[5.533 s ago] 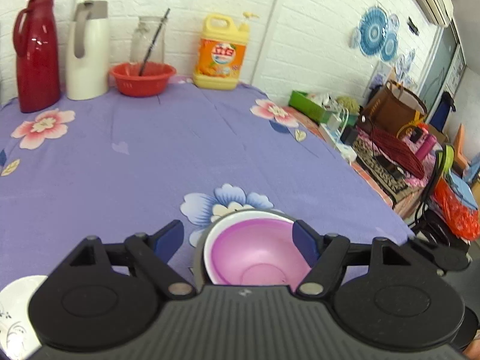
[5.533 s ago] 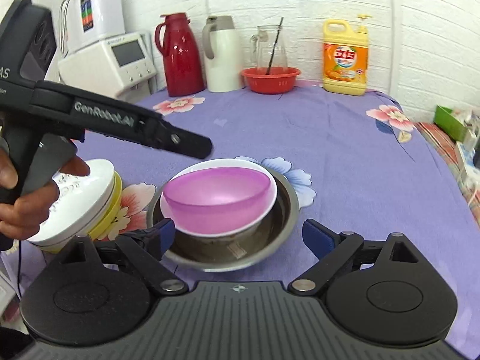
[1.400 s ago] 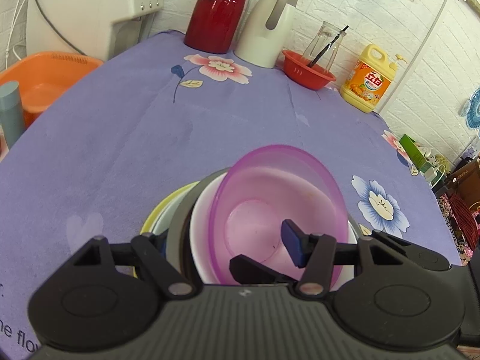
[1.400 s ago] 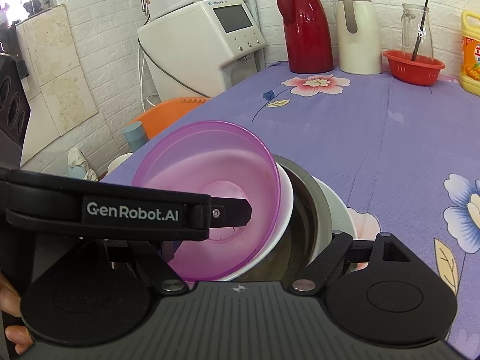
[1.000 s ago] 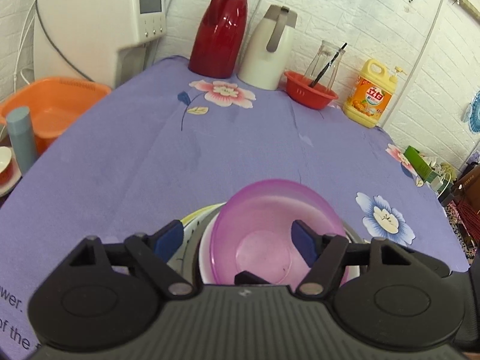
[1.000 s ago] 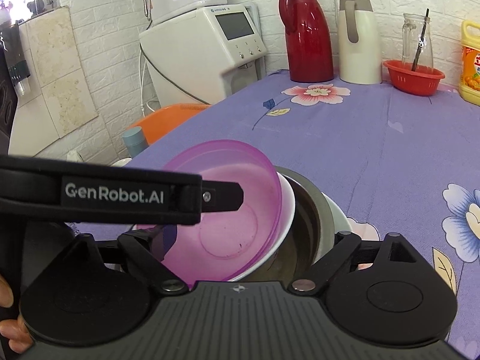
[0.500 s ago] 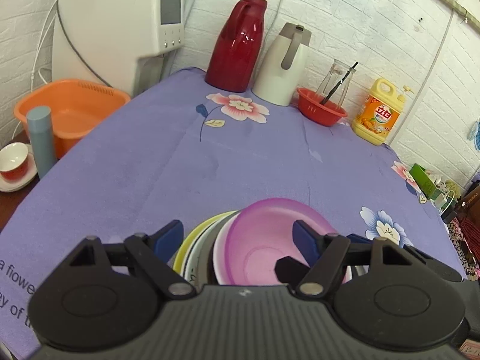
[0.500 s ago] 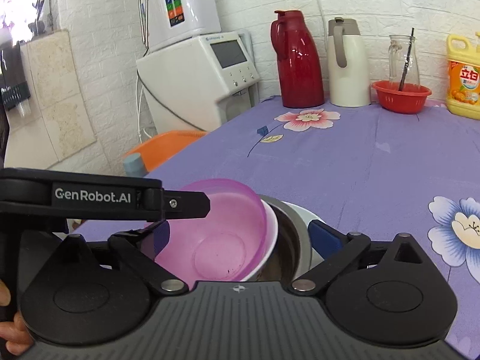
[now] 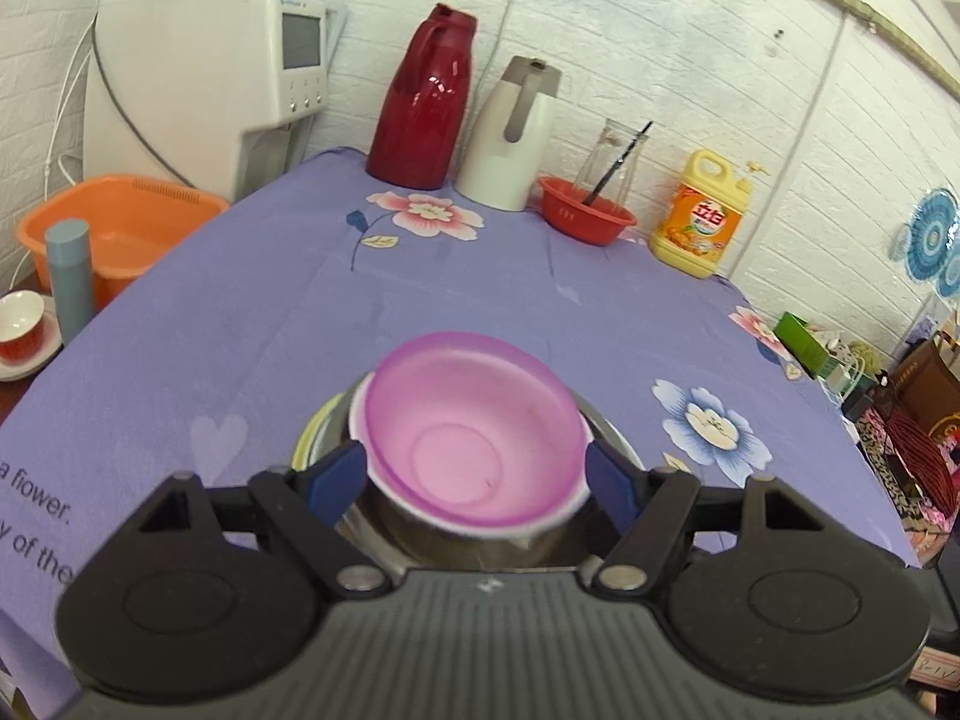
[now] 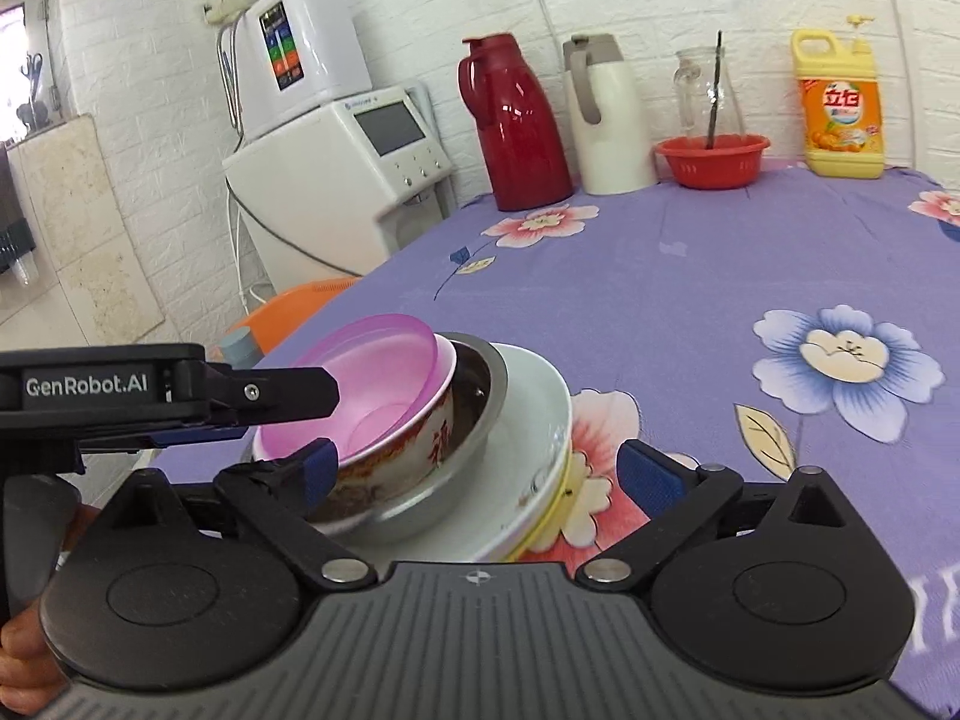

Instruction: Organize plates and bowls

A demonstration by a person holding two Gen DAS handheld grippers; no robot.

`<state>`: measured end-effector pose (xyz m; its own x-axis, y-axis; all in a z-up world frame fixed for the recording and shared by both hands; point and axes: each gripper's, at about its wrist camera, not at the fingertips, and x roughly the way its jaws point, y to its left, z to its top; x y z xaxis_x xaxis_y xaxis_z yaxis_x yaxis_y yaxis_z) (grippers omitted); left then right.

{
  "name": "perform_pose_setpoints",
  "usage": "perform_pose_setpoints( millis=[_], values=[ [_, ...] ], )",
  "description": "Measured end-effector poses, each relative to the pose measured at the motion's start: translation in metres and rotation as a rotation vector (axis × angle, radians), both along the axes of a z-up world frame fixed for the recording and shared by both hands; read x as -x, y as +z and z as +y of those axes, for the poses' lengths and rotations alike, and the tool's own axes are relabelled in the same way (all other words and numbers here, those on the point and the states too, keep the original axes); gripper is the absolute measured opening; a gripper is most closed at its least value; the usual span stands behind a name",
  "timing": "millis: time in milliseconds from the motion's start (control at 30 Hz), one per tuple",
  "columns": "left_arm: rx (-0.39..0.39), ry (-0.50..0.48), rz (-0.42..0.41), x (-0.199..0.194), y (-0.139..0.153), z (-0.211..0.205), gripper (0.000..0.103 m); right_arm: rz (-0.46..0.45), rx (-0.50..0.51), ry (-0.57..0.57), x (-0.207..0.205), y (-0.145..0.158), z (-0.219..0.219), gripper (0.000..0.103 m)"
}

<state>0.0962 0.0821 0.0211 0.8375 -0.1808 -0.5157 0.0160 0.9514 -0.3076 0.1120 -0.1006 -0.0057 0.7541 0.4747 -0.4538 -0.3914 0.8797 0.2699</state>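
The stack sits near the table's (image 9: 492,276) near-left edge: a pink bowl (image 9: 474,432) nested in a white bowl (image 10: 414,438) with red markings, that in a steel bowl (image 10: 480,420), that on a white plate (image 10: 534,444) over a yellow plate (image 10: 555,510). All open upward; from the right wrist view the bowls tilt a little toward the left, with the steel bowl's right rim raised.

The left gripper (image 9: 477,480) has its jaws spread wide, the blue pads (image 9: 333,477) flanking the bowls on either side, apart from them as far as can be told. In the right wrist view it reaches in from the left, one finger lying across the pink bowl's rim.

The right gripper (image 10: 474,471) is also spread wide, its left pad just beside the white bowl's wall and its right pad well clear of the plates; neither grips anything.

Left of the table's edge stand an orange basin (image 9: 114,228) and a grey-blue cylinder (image 9: 69,279). Along the far wall, left to right: red flask (image 9: 426,99), white jug (image 9: 516,135), red basket (image 9: 585,219), detergent bottle (image 9: 702,216). The cloth between the stack and that row lies open, as does the flowered stretch to the right.
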Motion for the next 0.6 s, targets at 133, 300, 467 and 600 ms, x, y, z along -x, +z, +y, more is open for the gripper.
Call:
perform_pose_setpoints(
  millis=[133,300,467,600],
  values=[
    [-0.016,-0.016,-0.021,0.029,-0.002,-0.015,0.073,-0.055,0.001,-0.019,0.034,0.005,-0.008,0.103],
    [-0.019,-0.032,-0.059,0.059,-0.002,-0.025,0.074,-0.125,0.015,-0.056,0.067,0.009,-0.018,0.103],
    [-0.074,-0.012,-0.119,0.09,0.001,-0.031,0.074,-0.174,0.016,-0.092,0.09,0.01,-0.026,0.103],
    [-0.073,-0.03,-0.149,0.113,0.0,-0.032,0.074,-0.215,0.019,-0.108,0.114,0.009,-0.029,0.103]
  ],
)
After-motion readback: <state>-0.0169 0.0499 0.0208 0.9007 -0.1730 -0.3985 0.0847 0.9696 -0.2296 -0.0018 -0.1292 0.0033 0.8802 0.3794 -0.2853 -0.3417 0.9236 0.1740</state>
